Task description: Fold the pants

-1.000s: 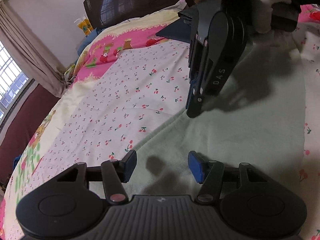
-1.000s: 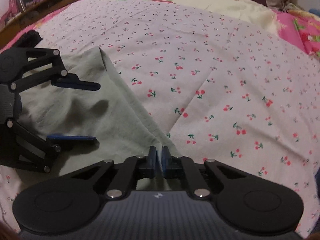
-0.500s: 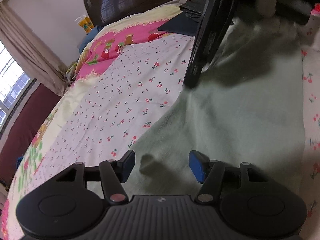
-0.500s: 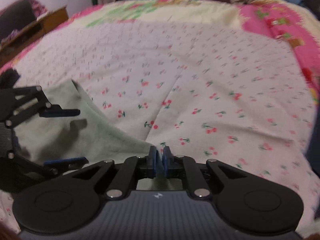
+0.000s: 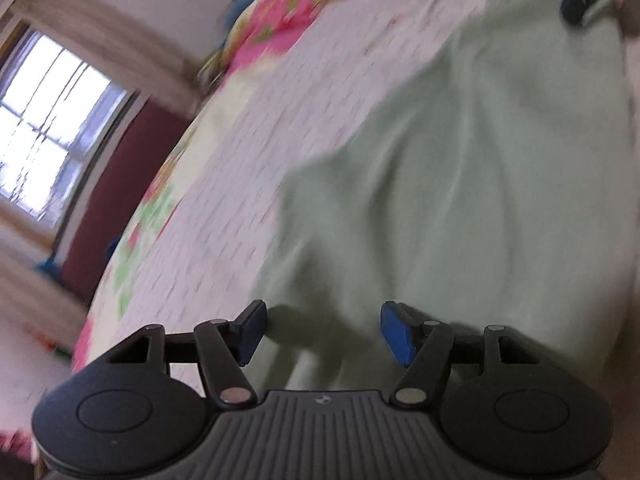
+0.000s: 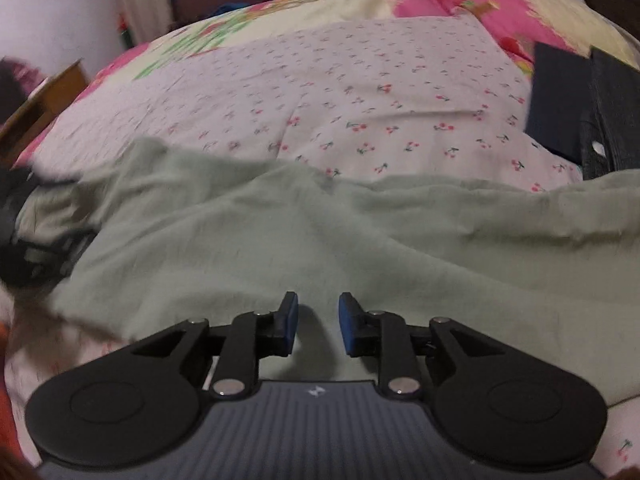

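The pale green pants (image 6: 360, 240) lay rumpled across the cherry-print bed (image 6: 360, 92), a fold seemingly just laid down. The right claw (image 6: 318, 330) stood parted above the cloth, gripping nothing; the left claw (image 5: 322, 330) was spread wide over it, also empty. Next, I judged, came finding a free hem to pinch. Open sheet lay beyond; dark folded clothes (image 6: 560, 104) crowded the right.

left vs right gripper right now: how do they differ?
The left gripper is spread wide; the right gripper shows a narrower gap. The left sits at the green pants' edge by the cherry-print sheet; the right is over the middle of the fabric. Both are open, holding nothing.
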Demonstrator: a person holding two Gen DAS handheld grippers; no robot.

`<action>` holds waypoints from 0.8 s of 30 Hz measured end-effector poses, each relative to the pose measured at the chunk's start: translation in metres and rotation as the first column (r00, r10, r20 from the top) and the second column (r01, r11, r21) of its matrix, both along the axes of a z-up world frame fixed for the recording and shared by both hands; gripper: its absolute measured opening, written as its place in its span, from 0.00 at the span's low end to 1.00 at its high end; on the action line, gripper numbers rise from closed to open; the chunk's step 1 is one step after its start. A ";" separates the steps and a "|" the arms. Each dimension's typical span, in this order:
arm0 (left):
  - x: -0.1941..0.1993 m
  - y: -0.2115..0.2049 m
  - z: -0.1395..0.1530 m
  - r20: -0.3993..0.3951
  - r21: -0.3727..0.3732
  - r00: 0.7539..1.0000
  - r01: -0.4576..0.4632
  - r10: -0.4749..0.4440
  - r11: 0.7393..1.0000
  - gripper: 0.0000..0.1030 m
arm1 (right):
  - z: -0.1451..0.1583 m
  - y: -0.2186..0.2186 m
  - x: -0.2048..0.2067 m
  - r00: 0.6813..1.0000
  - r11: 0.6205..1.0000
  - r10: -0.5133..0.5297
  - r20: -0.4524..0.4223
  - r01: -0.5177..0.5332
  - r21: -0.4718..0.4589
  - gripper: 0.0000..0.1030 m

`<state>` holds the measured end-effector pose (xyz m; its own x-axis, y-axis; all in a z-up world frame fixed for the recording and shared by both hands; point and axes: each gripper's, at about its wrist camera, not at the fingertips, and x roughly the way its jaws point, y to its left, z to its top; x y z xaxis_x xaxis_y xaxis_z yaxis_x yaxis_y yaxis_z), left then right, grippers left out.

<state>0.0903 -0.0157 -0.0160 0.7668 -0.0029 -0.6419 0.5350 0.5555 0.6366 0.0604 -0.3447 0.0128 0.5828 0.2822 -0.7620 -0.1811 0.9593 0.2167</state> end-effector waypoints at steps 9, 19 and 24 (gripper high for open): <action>-0.017 0.053 0.019 0.033 -0.105 0.993 -0.112 0.116 0.988 0.76 | 0.019 0.110 0.040 0.945 0.947 0.317 0.077 -0.311 -0.086 0.35; 0.018 0.087 0.016 0.015 -0.192 0.983 -0.175 0.182 0.966 0.78 | 0.004 0.192 0.126 0.866 0.866 0.496 0.067 -0.486 -0.119 0.45; 0.015 0.113 0.027 -0.019 -0.241 0.987 -0.160 0.160 0.957 0.79 | -0.002 0.206 0.148 0.858 0.859 0.512 0.036 -0.510 -0.047 0.44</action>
